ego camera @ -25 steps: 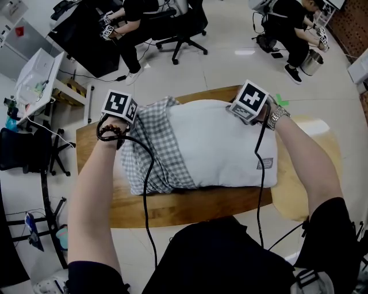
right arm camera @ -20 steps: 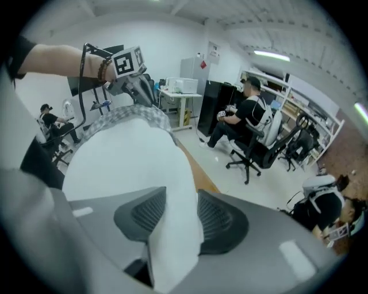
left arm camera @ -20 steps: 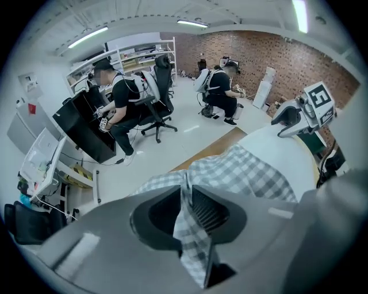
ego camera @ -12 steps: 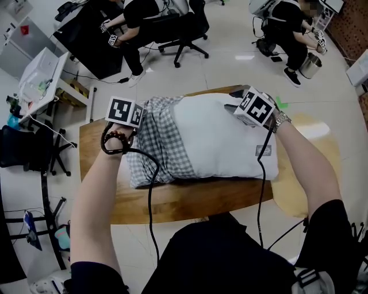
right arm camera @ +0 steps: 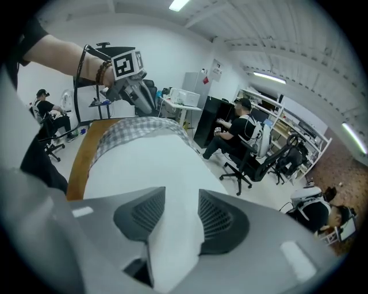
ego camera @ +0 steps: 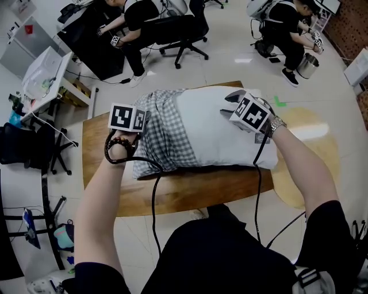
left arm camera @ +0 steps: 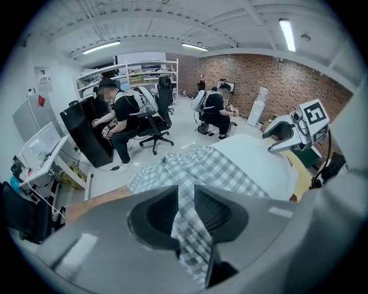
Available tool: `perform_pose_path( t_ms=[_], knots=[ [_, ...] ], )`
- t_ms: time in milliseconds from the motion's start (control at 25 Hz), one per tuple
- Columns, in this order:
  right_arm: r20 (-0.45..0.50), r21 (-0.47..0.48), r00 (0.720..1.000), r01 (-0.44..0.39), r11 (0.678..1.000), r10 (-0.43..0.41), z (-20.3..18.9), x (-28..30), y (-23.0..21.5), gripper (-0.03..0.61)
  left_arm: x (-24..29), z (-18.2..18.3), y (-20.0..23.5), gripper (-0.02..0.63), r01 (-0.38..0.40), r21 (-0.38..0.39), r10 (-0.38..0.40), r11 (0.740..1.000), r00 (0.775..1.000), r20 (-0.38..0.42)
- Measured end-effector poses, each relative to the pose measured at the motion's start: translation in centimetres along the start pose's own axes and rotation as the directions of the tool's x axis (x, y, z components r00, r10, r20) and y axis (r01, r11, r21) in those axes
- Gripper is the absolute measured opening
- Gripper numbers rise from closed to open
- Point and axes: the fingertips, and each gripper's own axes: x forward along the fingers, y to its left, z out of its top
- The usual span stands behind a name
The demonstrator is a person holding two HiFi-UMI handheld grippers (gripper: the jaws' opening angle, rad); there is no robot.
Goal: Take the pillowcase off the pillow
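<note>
Head view: white pillow [ego camera: 218, 129] lies across wooden tabletop [ego camera: 172, 195], approx centred
Checked pillowcase [ego camera: 164, 135]: bunched over pillow's L end only; rest of pillow bare
L tongs [left arm camera: 185, 209]: jaws just widened; now clamped on a fold of pillowcase, pads pressing it both sides
R tongs [right arm camera: 181, 213]: jaws just widened; now clamped on a bunch of white pillow fabric nr pillow's R end
Bkgd: seated person [ego camera: 135, 14], office chair [ego camera: 179, 28] on floor [ego camera: 230, 69] beyond tabletop

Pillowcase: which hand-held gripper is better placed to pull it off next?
Left. The left hand-held gripper pinches the pillowcase at the covered end; the right hand-held gripper only pinches the bare pillow. Both have just opened wider, cloth between the jaws.
</note>
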Motion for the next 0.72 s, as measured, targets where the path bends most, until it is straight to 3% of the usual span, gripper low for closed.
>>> perform_pose_path(
  t_ms=[720],
  knots=[
    [0.014,-0.096,1.000,-0.012,0.995,0.013,0.8,-0.1,12.6,0.215,-3.7,-9.4,-5.9,0.092,0.037,-0.090,-0.022,0.995,0.986,0.167]
  ],
)
